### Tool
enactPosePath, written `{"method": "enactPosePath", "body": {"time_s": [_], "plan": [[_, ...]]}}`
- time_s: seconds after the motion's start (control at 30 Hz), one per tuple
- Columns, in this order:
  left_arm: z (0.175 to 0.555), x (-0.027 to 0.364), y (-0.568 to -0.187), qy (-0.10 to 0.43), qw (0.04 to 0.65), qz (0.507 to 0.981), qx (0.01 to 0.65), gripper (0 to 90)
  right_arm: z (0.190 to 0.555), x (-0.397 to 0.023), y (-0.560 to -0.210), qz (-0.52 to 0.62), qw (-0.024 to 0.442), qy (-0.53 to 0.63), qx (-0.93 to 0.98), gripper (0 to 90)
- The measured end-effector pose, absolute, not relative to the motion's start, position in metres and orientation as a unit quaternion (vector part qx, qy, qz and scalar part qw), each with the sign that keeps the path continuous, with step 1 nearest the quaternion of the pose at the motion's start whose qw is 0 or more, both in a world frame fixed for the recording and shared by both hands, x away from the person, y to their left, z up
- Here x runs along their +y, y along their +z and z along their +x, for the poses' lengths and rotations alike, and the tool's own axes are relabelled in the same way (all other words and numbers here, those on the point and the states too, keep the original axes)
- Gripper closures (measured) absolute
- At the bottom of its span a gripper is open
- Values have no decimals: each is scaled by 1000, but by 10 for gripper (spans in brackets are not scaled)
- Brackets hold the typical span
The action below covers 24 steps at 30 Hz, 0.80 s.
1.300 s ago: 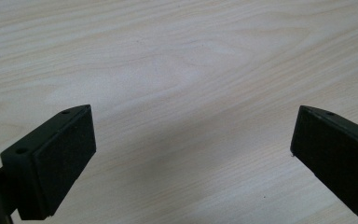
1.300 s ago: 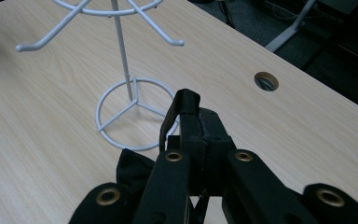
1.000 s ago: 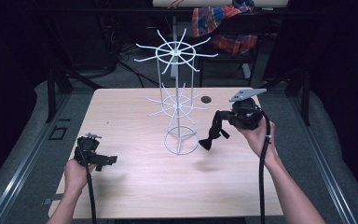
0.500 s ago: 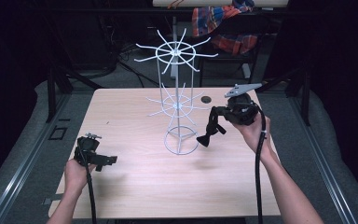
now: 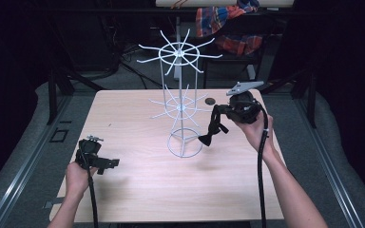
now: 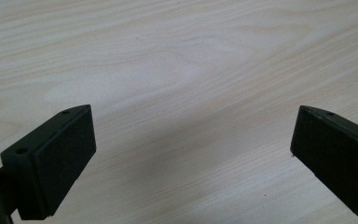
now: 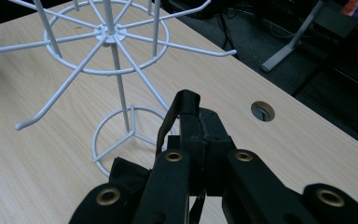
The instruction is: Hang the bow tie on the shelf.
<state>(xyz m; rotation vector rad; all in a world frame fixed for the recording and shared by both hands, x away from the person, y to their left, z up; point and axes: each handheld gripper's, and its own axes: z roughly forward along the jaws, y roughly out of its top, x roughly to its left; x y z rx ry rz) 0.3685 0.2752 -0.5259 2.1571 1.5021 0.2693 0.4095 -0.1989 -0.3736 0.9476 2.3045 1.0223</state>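
Nearest to me, the left gripper (image 5: pixel 105 163) rests low over the pale wood-grain table (image 5: pixel 138 190) at its left front, jaws spread wide with nothing but bare tabletop between them in the left gripper view; I leave it parked there, well apart from the work. Farther in, the right gripper (image 5: pixel 217 112) is raised beside the white wire display stand with radiating hook arms (image 5: pixel 180 107), its jaws pressed fully together on the strap of a black fabric bow tie (image 5: pixel 209 135), whose bow hangs below the jaws, above the table and just to the right of the stand's round base ring (image 5: pixel 185 143). The step in hand, as I judge it, is hanging that strap on one of the lower tier's hooks (image 7: pixel 28 122). To do it well I would keep the grip firm, bring the loop of strap (image 7: pixel 175 116) that rises above the jaws level with an upturned hook tip, slide it over from outside, and let go only once the strap sits behind the tip, taking care not to knock the light stand. Hard to read: the bow is largely hidden beneath the jaws in the right gripper view, the strap's fastening is not discernible, and the upper tier (image 5: pixel 179 53) is cut off there. Beyond lie a round cable hole (image 5: pixel 210 101) and a crumpled plaid cloth (image 5: pixel 228 23) in the dark background.
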Motion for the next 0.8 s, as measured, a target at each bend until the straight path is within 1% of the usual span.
{"method": "enactPosePath", "body": {"time_s": [0.43, 0.63, 0.8], "plan": [[368, 275, -526, 100, 247, 791, 550, 0, 413, -197, -374, 343, 220, 373, 834, 900], [369, 275, -527, 98, 241, 795, 548, 0, 416, -196, -374, 339, 225, 371, 834, 900], [369, 275, -527, 97, 240, 796, 547, 0, 419, -198, -377, 341, 218, 371, 836, 900]]}}
